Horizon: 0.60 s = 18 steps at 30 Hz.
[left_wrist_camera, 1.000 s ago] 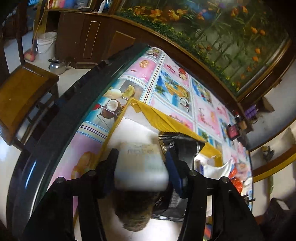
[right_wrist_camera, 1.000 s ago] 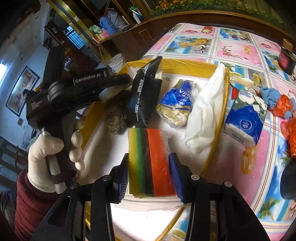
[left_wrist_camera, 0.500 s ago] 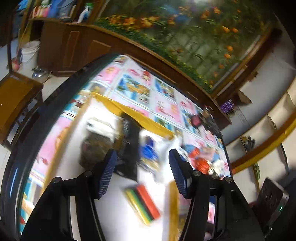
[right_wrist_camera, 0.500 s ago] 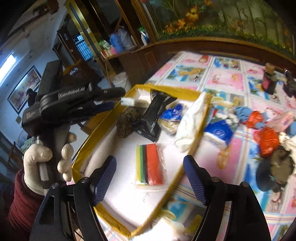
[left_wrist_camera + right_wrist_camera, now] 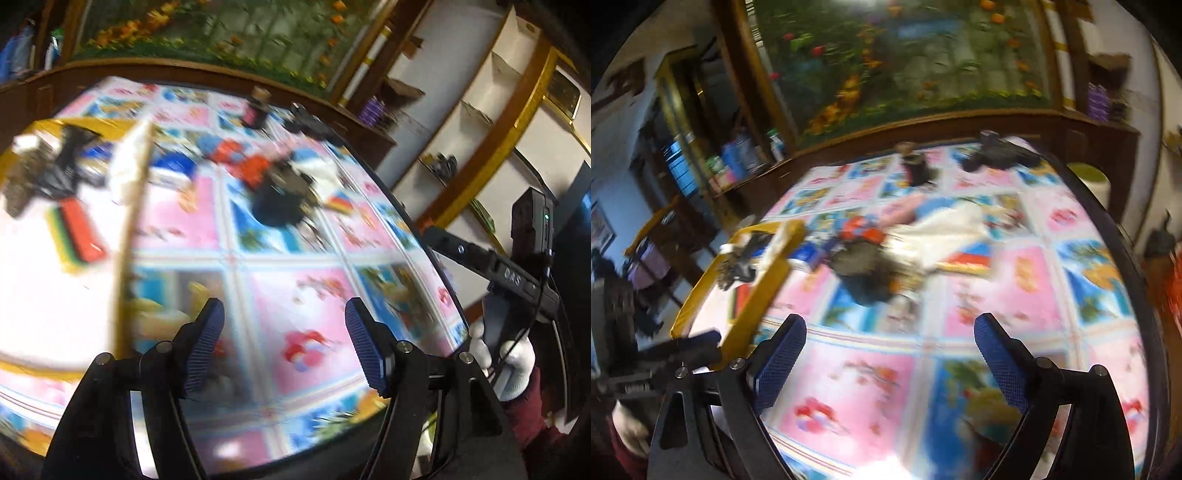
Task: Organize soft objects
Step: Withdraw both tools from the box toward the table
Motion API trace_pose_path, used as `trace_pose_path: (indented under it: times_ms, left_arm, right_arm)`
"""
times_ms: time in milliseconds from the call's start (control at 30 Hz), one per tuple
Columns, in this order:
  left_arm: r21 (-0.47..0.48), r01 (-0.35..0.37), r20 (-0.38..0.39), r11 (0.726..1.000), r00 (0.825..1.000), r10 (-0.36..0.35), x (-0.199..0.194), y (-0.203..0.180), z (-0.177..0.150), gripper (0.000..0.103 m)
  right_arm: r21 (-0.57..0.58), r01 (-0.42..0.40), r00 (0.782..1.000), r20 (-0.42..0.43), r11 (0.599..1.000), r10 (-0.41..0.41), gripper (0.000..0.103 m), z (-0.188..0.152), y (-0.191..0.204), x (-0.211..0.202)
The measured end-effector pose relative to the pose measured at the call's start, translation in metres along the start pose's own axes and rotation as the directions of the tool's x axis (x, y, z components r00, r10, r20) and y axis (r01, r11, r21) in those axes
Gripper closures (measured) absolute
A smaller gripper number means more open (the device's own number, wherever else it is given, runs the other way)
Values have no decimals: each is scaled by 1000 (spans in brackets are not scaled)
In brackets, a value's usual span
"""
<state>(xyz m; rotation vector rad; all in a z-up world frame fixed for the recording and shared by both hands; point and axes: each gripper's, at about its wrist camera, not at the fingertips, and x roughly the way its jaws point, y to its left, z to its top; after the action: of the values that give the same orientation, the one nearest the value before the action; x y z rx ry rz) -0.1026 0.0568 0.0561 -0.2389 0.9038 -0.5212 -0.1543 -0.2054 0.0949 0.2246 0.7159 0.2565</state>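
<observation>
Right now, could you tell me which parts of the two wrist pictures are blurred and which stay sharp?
Left wrist view: the patterned tablecloth and yellow-rimmed tray are smeared, while the open left gripper is crisp. Right wrist view: the pile of soft things is streaked, the open right gripper sharp.

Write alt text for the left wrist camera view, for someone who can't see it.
The left tongs hang open and empty over a fruit-print tablecloth. To their left, a yellow-rimmed tray holds a striped pack; loose soft items sit farther back. The image is motion-blurred.
</observation>
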Motion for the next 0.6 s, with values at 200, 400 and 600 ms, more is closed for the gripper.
trace_pose_path:
  times_ms: [200, 400, 600]
  left_arm:
    - [26, -27, -54, 999, 998, 28, 17, -24, -20, 36]
    - [-12, -48, -76, 999, 996, 47, 23, -20, -31, 36]
    - [-43, -47, -90, 998, 995, 43, 30, -12, -34, 36]
  right_arm:
    - [102, 30, 1000, -9, 994, -29, 9, -22, -47, -23]
    - [144, -2, 1000, -30, 990, 6, 9, -18, -44, -13]
    - [148, -16, 998, -61, 989, 25, 10, -9, -40, 25]
